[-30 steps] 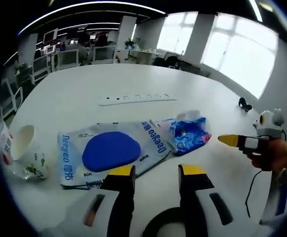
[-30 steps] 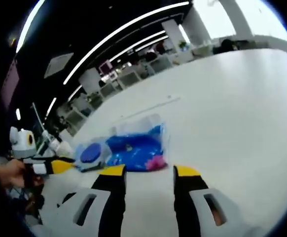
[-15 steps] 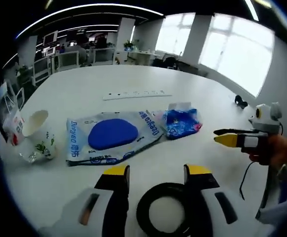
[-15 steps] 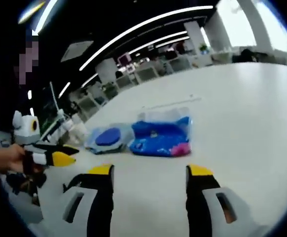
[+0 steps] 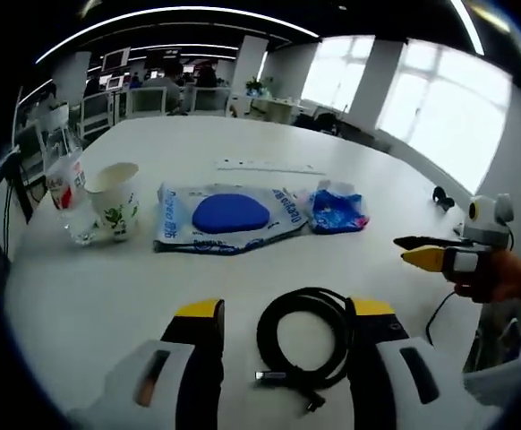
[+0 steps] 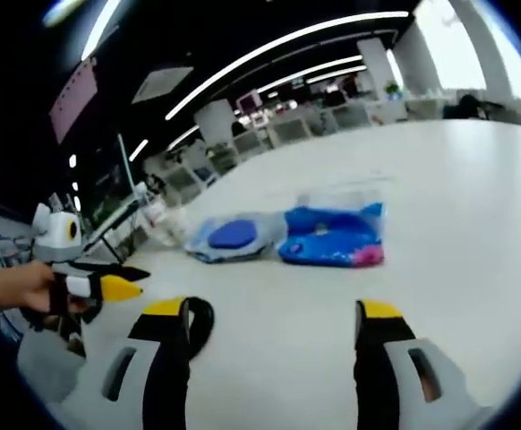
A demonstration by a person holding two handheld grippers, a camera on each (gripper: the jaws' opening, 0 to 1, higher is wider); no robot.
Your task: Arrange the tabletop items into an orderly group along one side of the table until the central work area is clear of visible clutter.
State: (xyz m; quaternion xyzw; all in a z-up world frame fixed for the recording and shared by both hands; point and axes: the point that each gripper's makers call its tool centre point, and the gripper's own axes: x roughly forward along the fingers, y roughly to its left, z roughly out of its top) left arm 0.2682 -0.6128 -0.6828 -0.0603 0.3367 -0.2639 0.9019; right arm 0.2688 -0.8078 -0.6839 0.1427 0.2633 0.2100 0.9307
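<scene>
On the white table (image 5: 90,296) of an open office, each hand-held gripper (image 5: 285,309) (image 6: 274,309) hangs spread wide.

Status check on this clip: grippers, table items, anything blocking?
Both hand-held grippers open, empty: left, right. Black cable coiled between left jaws. Wipes pack, blue pouch, paper cup mid-table, unsorted. Nothing blocking.

Beyond the worktop (image 5: 90,296), office desks and chairs (image 5: 153,97) stand far left; bright windows (image 5: 439,116) far right.
</scene>
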